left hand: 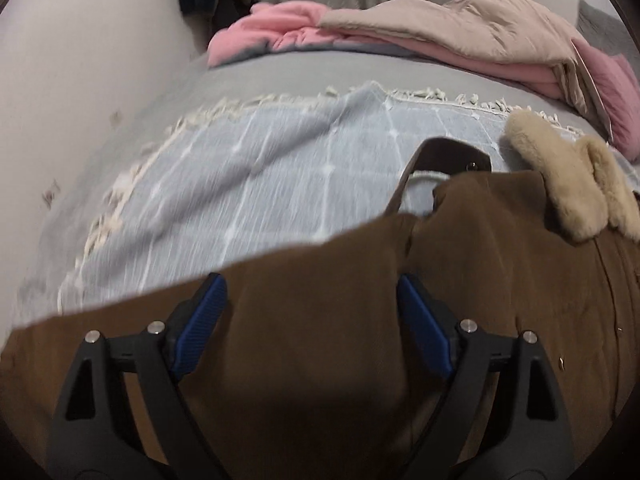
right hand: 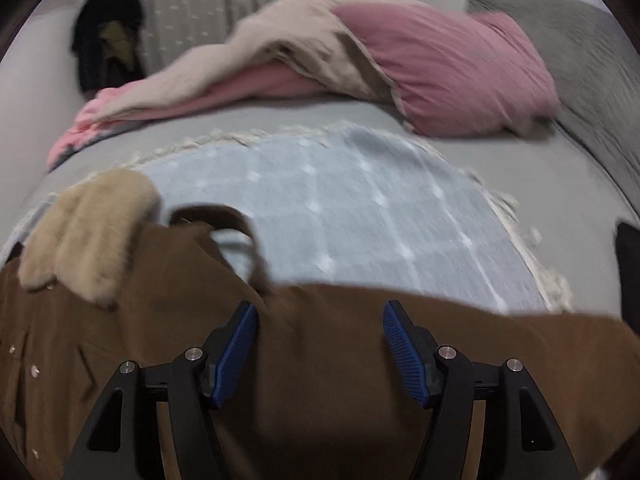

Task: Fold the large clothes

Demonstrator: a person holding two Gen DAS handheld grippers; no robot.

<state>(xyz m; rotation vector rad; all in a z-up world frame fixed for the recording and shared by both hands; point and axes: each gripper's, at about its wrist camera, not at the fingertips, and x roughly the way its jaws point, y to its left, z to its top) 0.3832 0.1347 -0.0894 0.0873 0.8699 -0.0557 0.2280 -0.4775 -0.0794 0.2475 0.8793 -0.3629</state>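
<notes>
A brown coat (left hand: 340, 320) with a beige fur collar (left hand: 568, 176) lies spread on a light blue fringed throw (left hand: 248, 184) on the bed. My left gripper (left hand: 312, 292) hangs over the coat's left sleeve and shoulder, its blue pads (left hand: 200, 320) wide apart, nothing pinched between them. In the right wrist view the same coat (right hand: 320, 360) fills the lower half, the fur collar (right hand: 88, 224) at left. My right gripper (right hand: 320, 320) hovers over the right sleeve, jaws open, the cloth flat beneath them. A dark strap (left hand: 452, 152) loops out by the collar.
A pink blanket (left hand: 272, 28) and a beige quilt (left hand: 460, 28) are heaped at the far side of the grey bed sheet (right hand: 540, 184). A grey pillow (right hand: 568, 40) leans at the right. Dark clothes (right hand: 108, 32) hang by the wall and curtain. A white wall (left hand: 80, 100) borders the bed's left.
</notes>
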